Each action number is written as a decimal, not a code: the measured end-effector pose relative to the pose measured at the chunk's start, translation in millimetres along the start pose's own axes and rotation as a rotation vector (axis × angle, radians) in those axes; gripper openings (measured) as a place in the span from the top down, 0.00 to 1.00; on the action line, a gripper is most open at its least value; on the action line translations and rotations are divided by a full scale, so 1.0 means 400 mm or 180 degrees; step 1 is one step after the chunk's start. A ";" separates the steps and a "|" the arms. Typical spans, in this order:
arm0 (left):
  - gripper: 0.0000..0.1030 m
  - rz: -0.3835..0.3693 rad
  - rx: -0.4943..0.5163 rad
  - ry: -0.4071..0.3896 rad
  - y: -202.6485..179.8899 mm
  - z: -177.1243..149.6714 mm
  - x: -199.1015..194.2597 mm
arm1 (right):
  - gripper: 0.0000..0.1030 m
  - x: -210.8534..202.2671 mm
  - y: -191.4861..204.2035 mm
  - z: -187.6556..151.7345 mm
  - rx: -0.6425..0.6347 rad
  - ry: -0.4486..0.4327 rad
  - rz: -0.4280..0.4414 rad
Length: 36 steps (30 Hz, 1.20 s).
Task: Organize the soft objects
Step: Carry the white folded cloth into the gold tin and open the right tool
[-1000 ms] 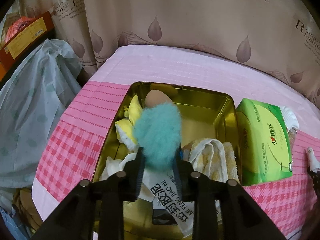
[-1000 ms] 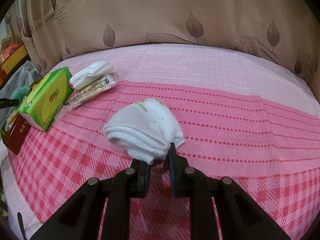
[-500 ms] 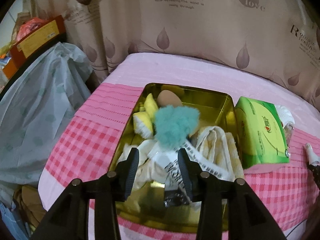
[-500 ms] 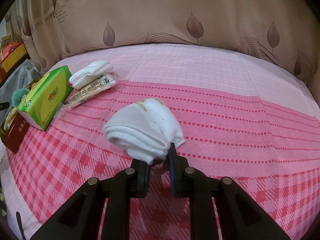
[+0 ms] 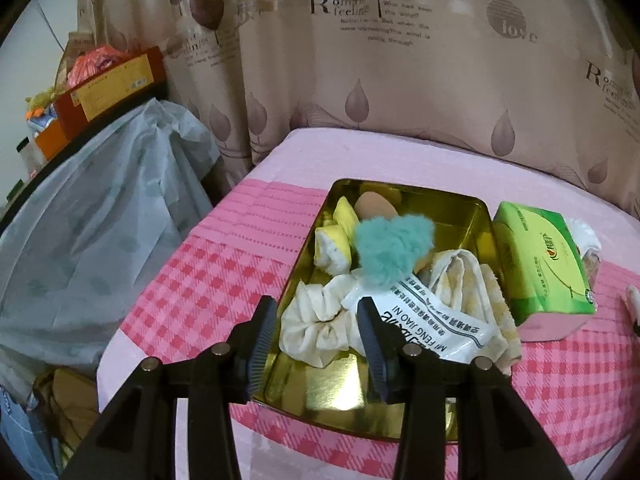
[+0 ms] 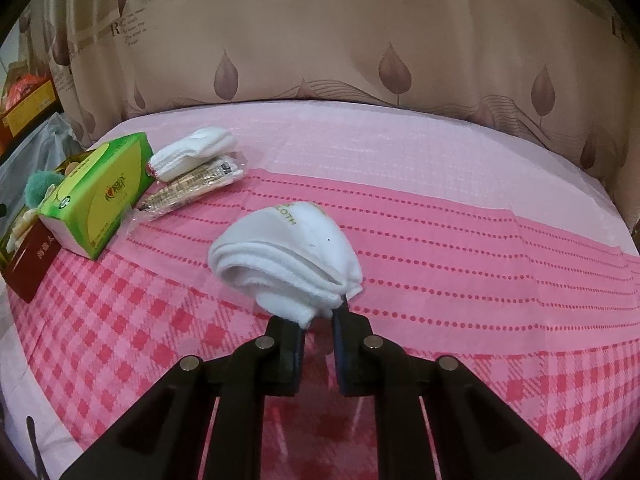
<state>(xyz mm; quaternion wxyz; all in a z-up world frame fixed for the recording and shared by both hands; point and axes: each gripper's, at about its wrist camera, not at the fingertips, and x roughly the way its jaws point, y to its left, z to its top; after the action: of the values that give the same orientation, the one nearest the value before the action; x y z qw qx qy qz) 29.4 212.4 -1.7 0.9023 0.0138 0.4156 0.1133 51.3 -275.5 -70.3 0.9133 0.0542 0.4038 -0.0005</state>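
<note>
The left tongs (image 5: 316, 322) stand wide and empty above the gold tin (image 5: 486, 220), where the teal pompom (image 5: 390, 250) lies at 12 o'clock beside a white packet (image 5: 432, 326) reading "MI FENG JIAO NI". The right tongs (image 6: 318, 314) grip a white cloth (image 6: 288, 254) with letters "LOTH", over the pink bed (image 6: 440, 184).

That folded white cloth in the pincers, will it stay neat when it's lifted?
Probably not. The white cloth is pinched by the right gripper only at one corner, so its loose folded layers may droop or unfold. It looks like thin terry, so likely light, and unlikely to slip from the ribbed pads.
</note>
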 end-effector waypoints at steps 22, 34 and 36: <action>0.54 -0.0020 -0.0290 0.0058 0.054 0.003 0.000 | 0.90 -0.098 0.269 0.068 -0.0457 -0.0129 0.0282; 0.54 0.0028 -0.0523 0.0116 0.094 0.001 0.009 | 0.90 -0.106 0.476 0.122 -0.0797 -0.0202 0.0681; 0.54 0.0032 -0.0570 0.0119 0.101 0.001 0.009 | 0.90 -0.103 0.511 0.133 -0.0839 -0.0210 0.0766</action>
<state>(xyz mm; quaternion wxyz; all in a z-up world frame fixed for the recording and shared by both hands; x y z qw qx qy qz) 24.1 252.4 0.8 0.8915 -0.0669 0.4206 0.1547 71.9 -79.5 15.7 0.9187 -0.0181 0.3607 0.1600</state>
